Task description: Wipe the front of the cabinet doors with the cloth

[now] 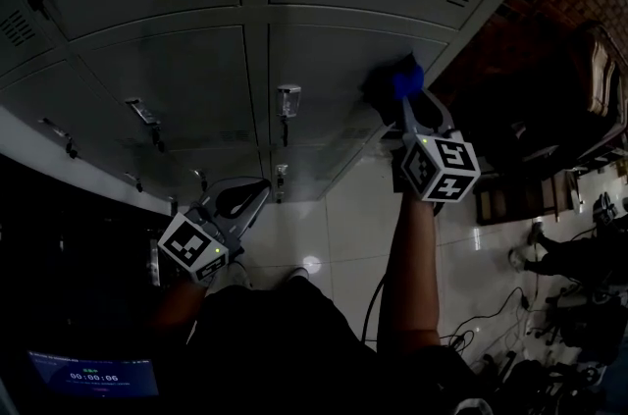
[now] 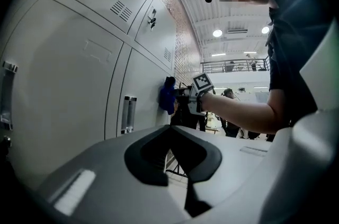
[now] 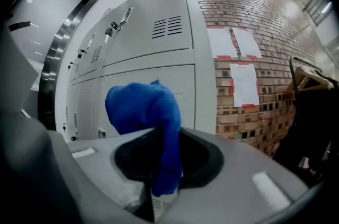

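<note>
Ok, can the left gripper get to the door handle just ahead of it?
Probably yes: the left gripper is empty, jaws together, and nothing stands between it and the handle.

one cloth (image 3: 142, 109); two grippers (image 1: 243, 199) (image 1: 414, 114)

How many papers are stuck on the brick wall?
3, all on the brick wall in the right gripper view: the upper left paper, the upper right paper, and the lower paper beneath it. Others may be out of view.
</note>
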{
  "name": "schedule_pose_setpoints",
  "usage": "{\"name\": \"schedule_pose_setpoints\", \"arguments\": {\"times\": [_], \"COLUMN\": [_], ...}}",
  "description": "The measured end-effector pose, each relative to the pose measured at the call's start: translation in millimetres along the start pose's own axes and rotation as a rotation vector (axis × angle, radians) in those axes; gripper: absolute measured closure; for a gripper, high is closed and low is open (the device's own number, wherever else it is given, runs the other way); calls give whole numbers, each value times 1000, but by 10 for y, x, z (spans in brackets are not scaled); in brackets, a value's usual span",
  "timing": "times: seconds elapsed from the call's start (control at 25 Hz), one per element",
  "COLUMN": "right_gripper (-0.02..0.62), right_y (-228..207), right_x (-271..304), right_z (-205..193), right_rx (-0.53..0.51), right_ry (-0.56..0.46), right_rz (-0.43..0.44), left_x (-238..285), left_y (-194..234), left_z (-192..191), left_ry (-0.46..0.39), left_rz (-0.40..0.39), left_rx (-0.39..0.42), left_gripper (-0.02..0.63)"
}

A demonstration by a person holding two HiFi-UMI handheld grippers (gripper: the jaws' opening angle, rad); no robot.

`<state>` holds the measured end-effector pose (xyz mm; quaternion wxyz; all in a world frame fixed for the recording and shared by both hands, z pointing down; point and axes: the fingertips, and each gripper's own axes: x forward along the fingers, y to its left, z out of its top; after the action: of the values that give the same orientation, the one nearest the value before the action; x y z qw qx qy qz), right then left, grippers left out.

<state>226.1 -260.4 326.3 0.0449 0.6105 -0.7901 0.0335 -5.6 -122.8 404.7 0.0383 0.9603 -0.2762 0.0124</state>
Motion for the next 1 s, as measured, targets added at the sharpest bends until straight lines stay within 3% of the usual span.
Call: {"name": "schedule_pose_setpoints", "arguments": {"times": [0.36, 0.56, 0.72, 1.0], "right_gripper": [523, 523, 523, 523], "right_y": [-462, -320, 126, 1332], "right_x": [-173, -310, -350, -80], "right_z": [-167, -149, -191, -395], "right_rx": [-4, -6, 10, -26], "right_ry": [23, 0, -16, 37], "right_rz": [-145, -158, -70, 189], "left_x": [-49, -173, -310, -576], "left_y": [-83, -64, -24, 83], "left_z": [-48, -20, -34, -9], "left_ry": [9, 8, 10, 2], "left_rz": [6, 13, 19, 44], "left_rx": [-3, 1, 5, 6], "left_gripper": [602, 603, 603, 603]}}
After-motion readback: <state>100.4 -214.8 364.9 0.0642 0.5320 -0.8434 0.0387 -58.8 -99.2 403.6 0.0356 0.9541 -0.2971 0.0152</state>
